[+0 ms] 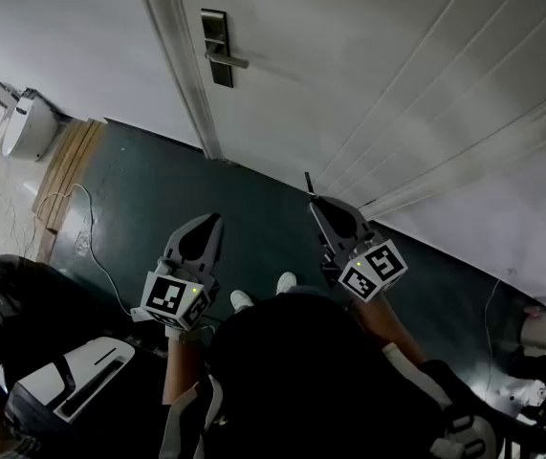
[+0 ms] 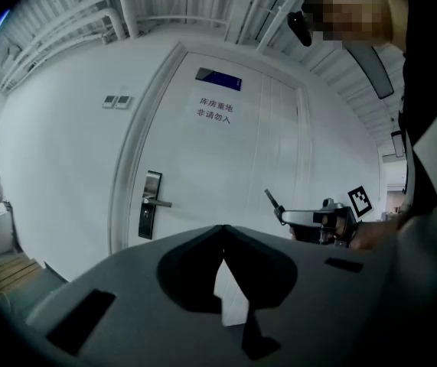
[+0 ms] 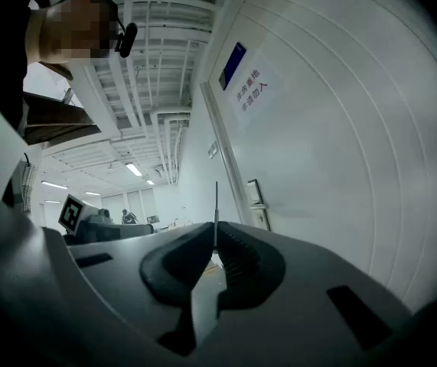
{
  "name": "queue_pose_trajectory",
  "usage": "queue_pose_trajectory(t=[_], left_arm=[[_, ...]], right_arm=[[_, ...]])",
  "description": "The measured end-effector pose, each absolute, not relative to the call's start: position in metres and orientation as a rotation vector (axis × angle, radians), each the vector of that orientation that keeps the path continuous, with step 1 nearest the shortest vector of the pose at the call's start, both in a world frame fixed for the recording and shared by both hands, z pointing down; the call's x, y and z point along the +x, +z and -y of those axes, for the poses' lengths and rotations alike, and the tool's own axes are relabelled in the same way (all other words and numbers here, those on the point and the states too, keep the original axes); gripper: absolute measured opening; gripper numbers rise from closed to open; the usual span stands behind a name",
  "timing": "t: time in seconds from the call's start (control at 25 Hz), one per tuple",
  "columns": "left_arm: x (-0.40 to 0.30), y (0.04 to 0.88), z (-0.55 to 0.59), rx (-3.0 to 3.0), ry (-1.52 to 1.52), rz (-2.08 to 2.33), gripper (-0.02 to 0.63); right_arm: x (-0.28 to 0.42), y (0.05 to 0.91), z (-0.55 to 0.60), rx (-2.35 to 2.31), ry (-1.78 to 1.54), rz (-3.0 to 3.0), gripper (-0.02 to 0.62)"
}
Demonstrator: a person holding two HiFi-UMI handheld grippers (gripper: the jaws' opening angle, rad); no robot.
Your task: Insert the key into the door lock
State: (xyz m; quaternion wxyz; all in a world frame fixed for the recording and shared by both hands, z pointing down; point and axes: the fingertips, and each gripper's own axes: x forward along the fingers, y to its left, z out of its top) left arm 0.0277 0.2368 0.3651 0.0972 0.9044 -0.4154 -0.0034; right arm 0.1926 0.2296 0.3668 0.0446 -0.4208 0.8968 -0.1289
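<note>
A white door (image 1: pixel 368 75) carries a dark lock plate with a lever handle (image 1: pixel 218 51), also seen in the left gripper view (image 2: pixel 150 203) and the right gripper view (image 3: pixel 257 202). My right gripper (image 1: pixel 315 202) is shut on a thin key (image 1: pixel 308 184) that sticks out past its tips (image 3: pixel 216 205); it hovers well short of the lock, to its lower right. My left gripper (image 1: pixel 210 220) is shut with nothing in it (image 2: pixel 223 229). From the left gripper view the right gripper and key (image 2: pixel 272 200) show at the right.
A dark floor (image 1: pixel 158 189) runs along the door and wall. A white toilet-like fixture (image 1: pixel 26 124), wooden boards (image 1: pixel 67 165) and a loose cable (image 1: pixel 86 237) lie at the left. Dark equipment (image 1: pixel 24 314) sits lower left. My shoes (image 1: pixel 263 293) are below.
</note>
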Motion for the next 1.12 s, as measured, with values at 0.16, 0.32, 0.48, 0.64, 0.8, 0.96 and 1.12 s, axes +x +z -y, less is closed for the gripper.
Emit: queue_pose_trajectory(t=[0.16,0.32,0.48,0.64,0.8,0.96,1.12], left_arm=[[0.049,0.367,-0.229,2.677,0.024,1.238,0.008],[0.075,0.366,-0.216,2.684,0.021,1.226,0.008],[0.101,0.370,-0.205,2.692,0.066,1.230,0.008],[0.116,0.381,-0.197,2.683,0.123,1.257,0.008],[0.113,0.390,-0.185,2.649,0.142,1.276,0.008],[0.102,0.395,-0.163,2.633,0.121,1.270,0.008],[0.087,0.397,-0.136,2.630,0.098,1.227,0.008]], right_arm=[[0.212,0.369,-0.227,-1.283,-0.406,-2.734,0.032],[0.231,0.370,-0.219,-1.257,-0.412,-2.734,0.032],[0.254,0.372,-0.210,-1.249,-0.397,-2.729,0.032],[0.272,0.391,-0.198,-1.248,-0.502,-2.682,0.033],[0.275,0.399,-0.183,-1.249,-0.542,-2.679,0.032],[0.267,0.405,-0.160,-1.253,-0.575,-2.677,0.034],[0.254,0.409,-0.135,-1.290,-0.598,-2.649,0.032]])
